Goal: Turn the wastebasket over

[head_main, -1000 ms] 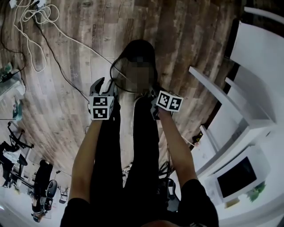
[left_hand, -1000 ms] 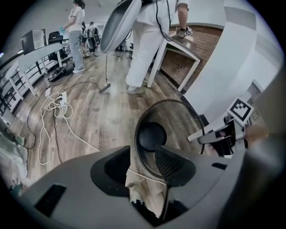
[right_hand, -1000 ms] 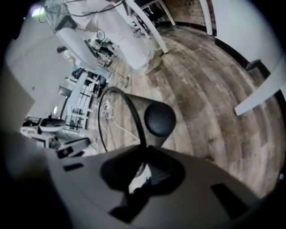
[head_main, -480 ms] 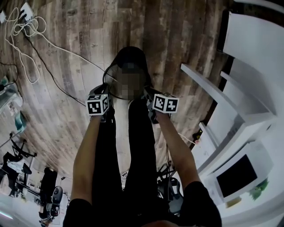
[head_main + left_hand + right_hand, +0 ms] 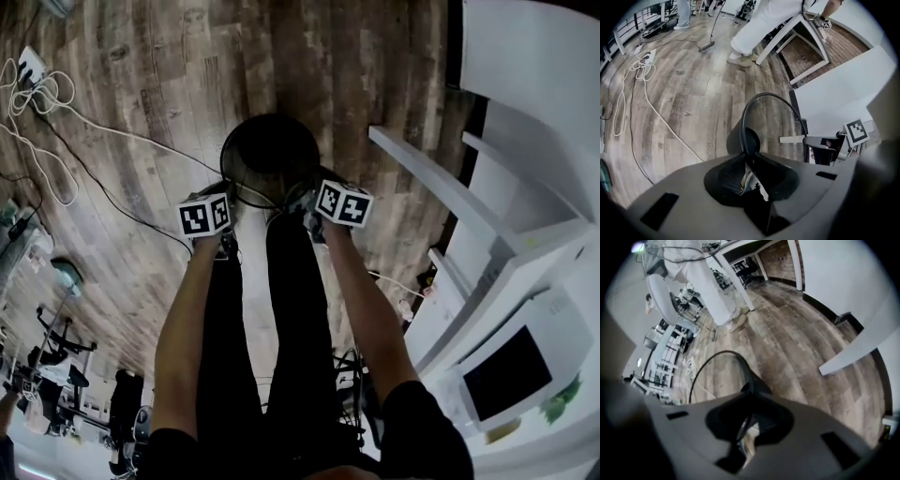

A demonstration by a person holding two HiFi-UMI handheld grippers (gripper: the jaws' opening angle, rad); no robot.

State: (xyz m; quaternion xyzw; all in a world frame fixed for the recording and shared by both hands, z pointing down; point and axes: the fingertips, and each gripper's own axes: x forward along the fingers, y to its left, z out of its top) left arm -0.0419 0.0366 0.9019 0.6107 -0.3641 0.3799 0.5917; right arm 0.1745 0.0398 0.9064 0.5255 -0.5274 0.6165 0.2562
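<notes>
Near rim of the wastebasket [image 5: 270, 155] seems hidden.

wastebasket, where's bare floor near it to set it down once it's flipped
Freest: the bare floor beyond the wastebasket, between the cables on the left and the white desk on the right. Crowded: the near side, where the legs stand, and the left, crossed by cables.

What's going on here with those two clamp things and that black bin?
A person holds a two-jaw gripper in each hand. The left gripper and right gripper each pinch the wire rim of a black mesh wastebasket on opposite sides, and both sets of jaws have just been closing on it. Over the wood floor, its mouth faces the person, not turned over yet.
</notes>
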